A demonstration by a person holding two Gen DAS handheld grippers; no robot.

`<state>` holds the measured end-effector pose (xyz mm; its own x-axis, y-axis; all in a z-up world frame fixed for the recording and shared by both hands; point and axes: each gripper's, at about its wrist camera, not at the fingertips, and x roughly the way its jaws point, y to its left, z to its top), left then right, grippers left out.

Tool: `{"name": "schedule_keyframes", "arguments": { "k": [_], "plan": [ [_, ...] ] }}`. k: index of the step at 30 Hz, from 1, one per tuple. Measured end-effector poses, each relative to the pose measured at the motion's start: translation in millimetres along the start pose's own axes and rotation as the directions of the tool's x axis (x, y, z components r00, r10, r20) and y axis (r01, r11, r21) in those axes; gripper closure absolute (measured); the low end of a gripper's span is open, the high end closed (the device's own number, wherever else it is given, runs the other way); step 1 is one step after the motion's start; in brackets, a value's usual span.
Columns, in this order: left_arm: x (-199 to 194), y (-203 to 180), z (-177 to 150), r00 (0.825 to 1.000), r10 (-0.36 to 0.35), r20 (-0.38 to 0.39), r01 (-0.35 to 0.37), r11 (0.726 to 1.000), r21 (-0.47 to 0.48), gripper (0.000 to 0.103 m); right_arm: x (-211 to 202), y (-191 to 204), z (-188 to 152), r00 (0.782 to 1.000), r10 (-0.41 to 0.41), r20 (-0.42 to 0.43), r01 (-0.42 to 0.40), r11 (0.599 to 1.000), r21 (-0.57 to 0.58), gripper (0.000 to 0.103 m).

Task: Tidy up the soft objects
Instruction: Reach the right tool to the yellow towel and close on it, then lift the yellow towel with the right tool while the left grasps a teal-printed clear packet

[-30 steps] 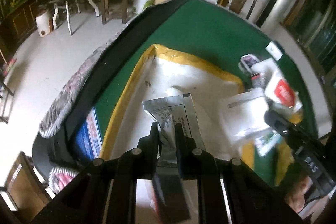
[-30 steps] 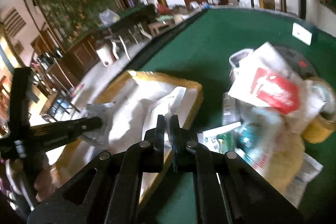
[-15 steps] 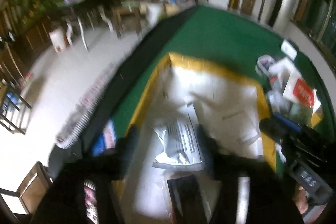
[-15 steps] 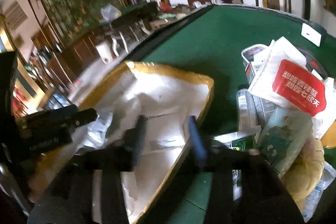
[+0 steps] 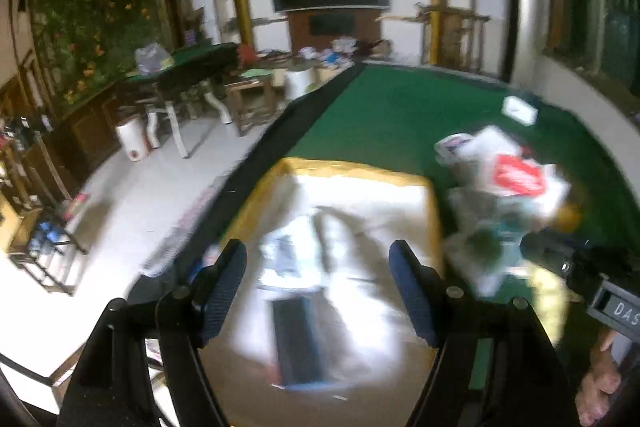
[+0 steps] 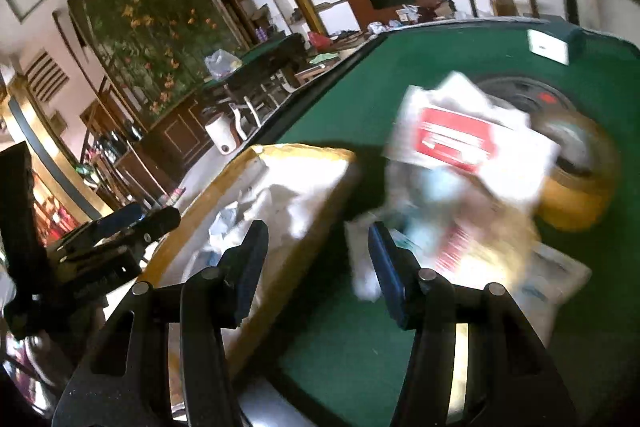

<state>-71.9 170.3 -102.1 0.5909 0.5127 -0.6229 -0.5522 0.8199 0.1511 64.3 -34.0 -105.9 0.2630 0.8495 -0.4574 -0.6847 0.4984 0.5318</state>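
Released packets point(image 5: 288, 259), now blurred

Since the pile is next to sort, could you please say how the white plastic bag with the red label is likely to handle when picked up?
The white plastic bag with the red label looks thin and crumpled, so it will probably flop and sag. It seems light, resting atop the pile of packets, and may drag neighbours along. Its film probably slips, so pinch a fold.

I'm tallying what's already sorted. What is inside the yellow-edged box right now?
The yellow-edged box holds white packets, a printed pouch and a dark flat item. Blur hides detail, and anything underneath is covered.
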Motion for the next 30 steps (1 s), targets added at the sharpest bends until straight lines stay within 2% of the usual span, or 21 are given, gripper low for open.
{"name": "schedule_keyframes", "arguments": {
  "k": [2,3,4,6,10,15,17,20,22,23,27,30],
  "plan": [
    [-9,-10,-5,0.998,-0.06,0.014,0.06,0.998,-0.013,0.029,-22,-20,-10,0.999,-0.037,0.015,0.037,0.999,0.031,0.044],
    [-13,-14,-7,0.994,-0.105,0.02,0.106,0.994,-0.029,0.029,-31,-29,-14,0.998,-0.053,0.02,0.052,0.998,0.045,0.036],
    [-16,-19,-10,0.985,-0.168,0.021,0.169,0.984,-0.047,0.029,-39,-40,-20,0.997,-0.072,0.019,0.071,0.996,0.062,0.034],
    [-17,-31,-14,0.964,-0.265,-0.002,0.265,0.962,-0.062,0.029,-51,-55,-26,0.995,-0.103,0.011,0.102,0.992,0.08,0.034],
    [-6,-64,-17,0.941,-0.33,-0.08,0.33,0.944,-0.009,0.029,-54,-84,-19,0.994,-0.103,-0.038,0.107,0.984,0.14,0.034],
    [11,-94,-16,0.932,-0.327,-0.153,0.336,0.941,0.036,0.029,-34,-103,-1,0.993,-0.081,-0.08,0.097,0.97,0.223,0.034],
    [17,-99,-14,0.928,-0.332,-0.17,0.343,0.938,0.041,0.029,-23,-101,5,0.992,-0.078,-0.096,0.098,0.97,0.221,0.036],
    [18,-102,-10,0.93,-0.331,-0.162,0.342,0.939,0.039,0.029,-3,-95,0,0.981,-0.094,-0.168,0.124,0.975,0.182,0.043],
    [15,-103,-9,0.935,-0.323,-0.147,0.332,0.942,0.045,0.029,12,-96,-8,0.972,-0.115,-0.203,0.154,0.97,0.19,0.054],
    [15,-102,-8,0.935,-0.324,-0.142,0.334,0.941,0.048,0.029,18,-97,-10,0.969,-0.122,-0.214,0.164,0.968,0.188,0.057],
    [21,-107,0,0.927,-0.346,-0.144,0.356,0.933,0.049,0.029,17,-96,-11,0.971,-0.144,-0.193,0.179,0.968,0.178,0.069],
    [31,-120,4,0.916,-0.364,-0.169,0.38,0.922,0.072,0.029,0,-104,-18,0.981,-0.106,-0.165,0.145,0.958,0.247,0.072]
  ]
}}
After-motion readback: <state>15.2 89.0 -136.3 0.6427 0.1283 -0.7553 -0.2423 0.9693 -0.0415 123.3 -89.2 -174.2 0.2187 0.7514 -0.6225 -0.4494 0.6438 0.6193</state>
